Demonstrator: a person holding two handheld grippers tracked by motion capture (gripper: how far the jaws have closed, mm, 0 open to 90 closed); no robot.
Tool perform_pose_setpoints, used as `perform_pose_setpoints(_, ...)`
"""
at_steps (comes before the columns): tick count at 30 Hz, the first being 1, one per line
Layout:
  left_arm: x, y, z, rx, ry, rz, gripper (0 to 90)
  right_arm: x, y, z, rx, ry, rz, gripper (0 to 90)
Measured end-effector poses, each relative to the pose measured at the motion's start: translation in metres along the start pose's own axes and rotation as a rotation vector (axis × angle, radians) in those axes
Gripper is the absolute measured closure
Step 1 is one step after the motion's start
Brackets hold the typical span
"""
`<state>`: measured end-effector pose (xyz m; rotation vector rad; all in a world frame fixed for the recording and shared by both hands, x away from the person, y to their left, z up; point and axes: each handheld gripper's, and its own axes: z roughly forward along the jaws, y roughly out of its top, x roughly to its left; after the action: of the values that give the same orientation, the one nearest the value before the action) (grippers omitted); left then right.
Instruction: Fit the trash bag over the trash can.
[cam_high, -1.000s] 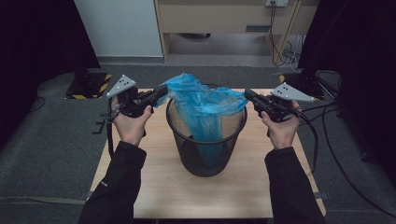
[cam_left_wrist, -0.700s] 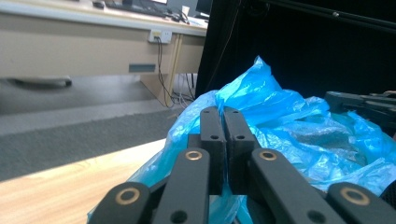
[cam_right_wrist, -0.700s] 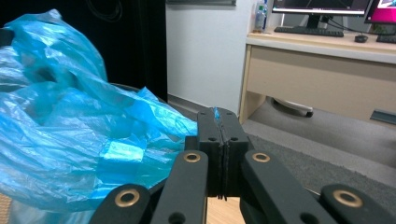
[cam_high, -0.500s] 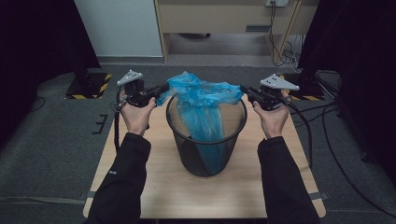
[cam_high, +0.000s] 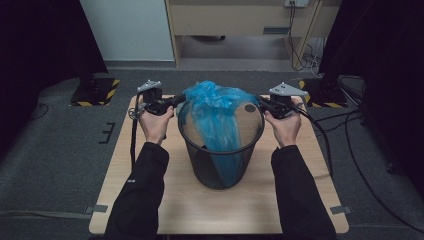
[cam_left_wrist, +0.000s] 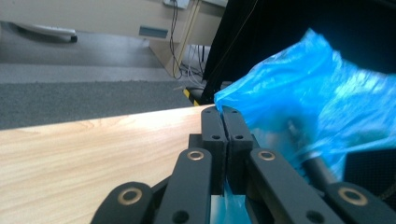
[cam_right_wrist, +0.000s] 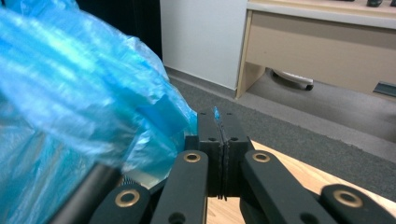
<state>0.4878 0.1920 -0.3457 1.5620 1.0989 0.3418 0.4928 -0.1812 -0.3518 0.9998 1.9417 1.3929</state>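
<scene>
I keep the left gripper (cam_high: 171, 101) and the right gripper (cam_high: 262, 103) clamped on the thin blue plastic bag (cam_high: 216, 107), at opposite sides of the black mesh wastebasket (cam_high: 220, 167), to spread its mouth over the rim.

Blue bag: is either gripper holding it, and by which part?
Both. The left gripper and right gripper each pinch the blue bag at its top edge, on opposite sides over the bin.

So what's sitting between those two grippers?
In the high view, a black mesh bin with a blue plastic bag stands between the left gripper and right gripper.
</scene>
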Motion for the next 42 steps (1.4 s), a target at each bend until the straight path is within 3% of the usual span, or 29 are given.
perform_pose_setpoints(5,0.002,-0.009,0.008,0.058,-0.014,-0.025,89.5,0.0,-0.005,0.003,0.008,0.023,0.028,89.9)
perform_pose_setpoints(8,0.002,-0.01,0.01,0.092,-0.011,-0.039,89.6,-0.001,-0.005,0.003,0.026,0.037,0.021,89.9)
perform_pose_setpoints(11,0.004,-0.01,0.012,0.153,-0.021,-0.078,89.6,-0.002,-0.006,0.005,0.039,0.044,0.018,89.9)
perform_pose_setpoints(14,0.006,-0.01,0.009,0.163,0.014,-0.072,89.7,-0.003,-0.006,0.006,0.051,0.051,0.021,89.9)
perform_pose_setpoints(16,0.007,-0.01,0.009,0.173,0.012,-0.09,89.8,-0.003,-0.006,0.006,0.054,0.052,0.016,89.8)
perform_pose_setpoints(22,0.008,-0.011,0.009,0.254,0.064,-0.08,89.8,-0.005,-0.008,0.009,0.085,0.062,0.018,89.8)
perform_pose_setpoints(23,0.009,-0.012,0.007,0.263,0.055,-0.091,89.8,-0.005,-0.009,0.009,0.094,0.063,0.016,89.9)
perform_pose_setpoints(27,0.008,-0.011,-0.003,0.22,0.037,-0.072,89.4,-0.007,-0.013,0.005,0.09,0.078,0.043,89.7)
perform_pose_setpoints(28,0.008,-0.01,-0.006,0.189,0.049,-0.044,86.4,-0.008,-0.013,0.003,0.092,0.078,0.051,89.2)
perform_pose_setpoints(30,0.009,-0.009,-0.011,0.124,0.08,-0.018,65.0,-0.01,-0.011,-0.001,0.091,0.095,0.094,81.3)
perform_pose_setpoints(32,0.012,-0.006,-0.02,0.056,0.062,-0.038,60.5,-0.012,-0.009,-0.007,0.037,0.071,0.098,61.7)
perform_pose_setpoints(34,0.014,-0.003,-0.029,-0.026,0.064,-0.028,51.1,-0.016,-0.007,-0.016,-0.016,0.041,0.116,53.2)
perform_pose_setpoints(35,0.014,-0.002,-0.034,-0.057,0.056,-0.025,51.3,-0.019,-0.006,-0.02,-0.043,0.031,0.121,48.0)
perform_pose_setpoints(38,0.011,0.003,-0.044,-0.148,0.02,-0.006,46.6,-0.026,-0.003,-0.033,-0.124,0.016,0.142,40.8)
perform_pose_setpoints(42,-0.001,0.009,-0.046,-0.198,-0.034,0.055,43.2,-0.028,0.004,-0.047,-0.209,0.018,0.156,35.1)
